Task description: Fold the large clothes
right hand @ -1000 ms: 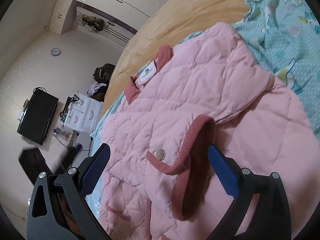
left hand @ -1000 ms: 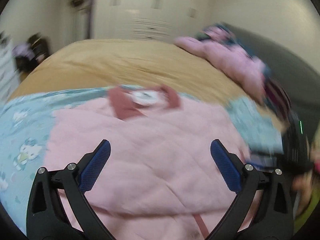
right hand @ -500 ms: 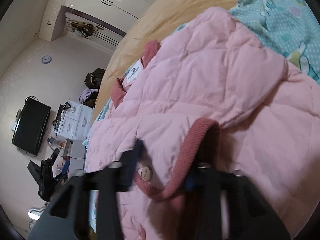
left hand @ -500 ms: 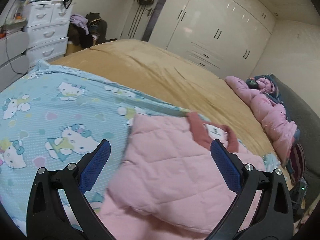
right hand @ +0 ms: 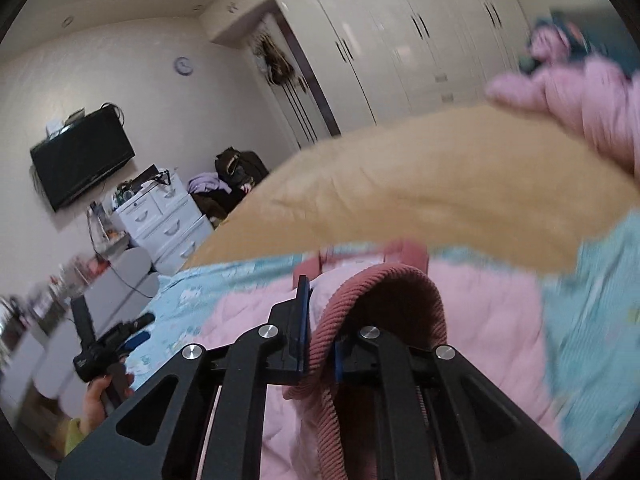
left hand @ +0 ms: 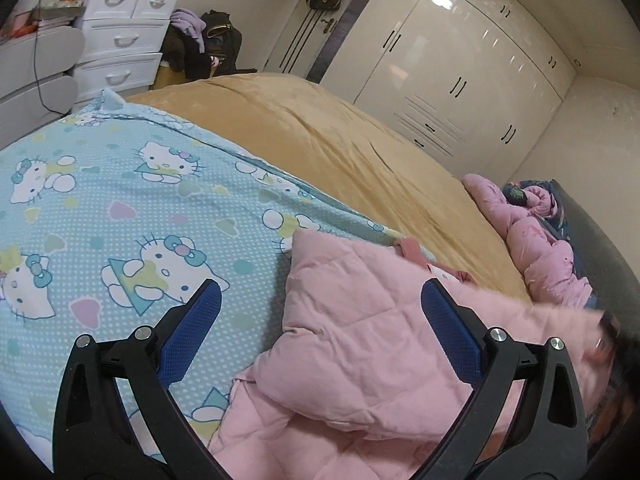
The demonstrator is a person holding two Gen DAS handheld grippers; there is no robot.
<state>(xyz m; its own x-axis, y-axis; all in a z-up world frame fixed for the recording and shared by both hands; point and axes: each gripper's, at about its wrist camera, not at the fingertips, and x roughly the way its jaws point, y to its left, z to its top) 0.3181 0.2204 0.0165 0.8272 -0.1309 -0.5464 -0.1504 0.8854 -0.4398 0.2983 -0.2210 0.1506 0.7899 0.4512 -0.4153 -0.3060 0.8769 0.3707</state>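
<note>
A pink quilted jacket (left hand: 360,344) with dark pink ribbed trim lies on the bed, over a blue cartoon-cat sheet (left hand: 120,208). My left gripper (left hand: 324,332) hovers open over the jacket's left edge, with nothing between its blue pads (left hand: 196,332). My right gripper (right hand: 320,344) is closing tight on the jacket's ribbed sleeve cuff (right hand: 388,284), which is pinched between the pads and lifted off the bed. In the right wrist view, the left gripper (right hand: 138,330) shows at the lower left, held by a hand (right hand: 94,400).
A tan blanket (left hand: 328,140) covers the far half of the bed. A second pink padded coat (left hand: 532,240) is piled at the right by a dark headboard. White drawers (left hand: 120,40), a wall television (right hand: 80,160) and white wardrobes (left hand: 460,80) line the walls.
My right gripper went from wide open around the cuff to shut on it, then rose and rolled with it. My left gripper swung left, off the jacket's middle to its left edge.
</note>
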